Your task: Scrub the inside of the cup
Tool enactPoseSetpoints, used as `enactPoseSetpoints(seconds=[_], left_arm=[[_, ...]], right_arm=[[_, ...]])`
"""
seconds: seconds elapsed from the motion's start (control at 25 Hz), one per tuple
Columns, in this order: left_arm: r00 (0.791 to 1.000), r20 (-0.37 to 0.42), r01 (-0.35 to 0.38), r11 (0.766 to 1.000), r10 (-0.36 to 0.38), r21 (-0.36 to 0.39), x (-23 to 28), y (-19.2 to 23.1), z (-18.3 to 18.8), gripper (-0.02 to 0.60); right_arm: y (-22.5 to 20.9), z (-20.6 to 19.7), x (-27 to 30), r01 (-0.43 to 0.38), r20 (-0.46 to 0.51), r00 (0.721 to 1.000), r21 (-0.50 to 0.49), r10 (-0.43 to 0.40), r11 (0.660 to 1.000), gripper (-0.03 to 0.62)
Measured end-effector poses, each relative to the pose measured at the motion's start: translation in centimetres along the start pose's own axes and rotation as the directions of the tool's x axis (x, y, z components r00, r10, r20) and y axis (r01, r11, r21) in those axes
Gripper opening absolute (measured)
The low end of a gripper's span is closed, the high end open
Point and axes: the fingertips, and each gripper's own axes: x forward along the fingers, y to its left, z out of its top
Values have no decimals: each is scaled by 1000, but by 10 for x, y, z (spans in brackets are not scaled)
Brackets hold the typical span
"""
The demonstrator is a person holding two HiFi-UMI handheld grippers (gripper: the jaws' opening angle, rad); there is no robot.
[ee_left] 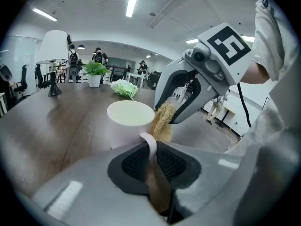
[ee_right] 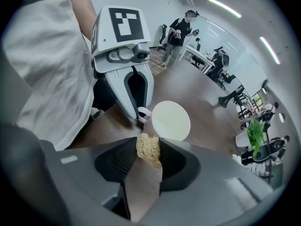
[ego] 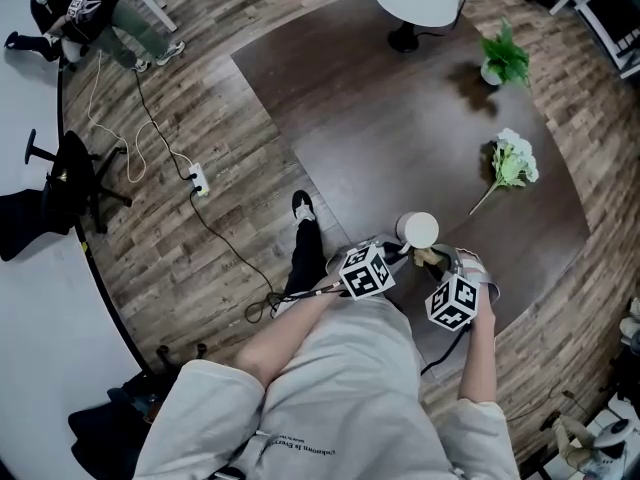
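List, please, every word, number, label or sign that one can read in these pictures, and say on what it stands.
No text can be read with certainty.
The print on the hem of the light shirt: one line, too small and blurred to read.
The marker cubes: black and white squares only, no letters or numbers.
The cup: plain, no label shows.
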Motion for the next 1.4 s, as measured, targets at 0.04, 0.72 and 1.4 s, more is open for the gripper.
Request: enactPoseSetpoints(seconds=[0.04, 0.72, 1.4], left_arm=[[1000, 0, 3, 1000, -3, 1, 0, 0, 0, 52], [995, -40, 92, 993, -89, 68, -5, 2, -3, 52], [990, -44, 138, 986, -134, 92, -18, 15, -5, 51]], right_arm=[[-3, -3, 1, -1, 2, 1000, 19, 1, 1000, 169], [-58, -16, 13, -4, 4, 1000, 199, 3, 980, 169], [-108, 9, 26, -23, -19, 999, 214, 27, 977, 169]])
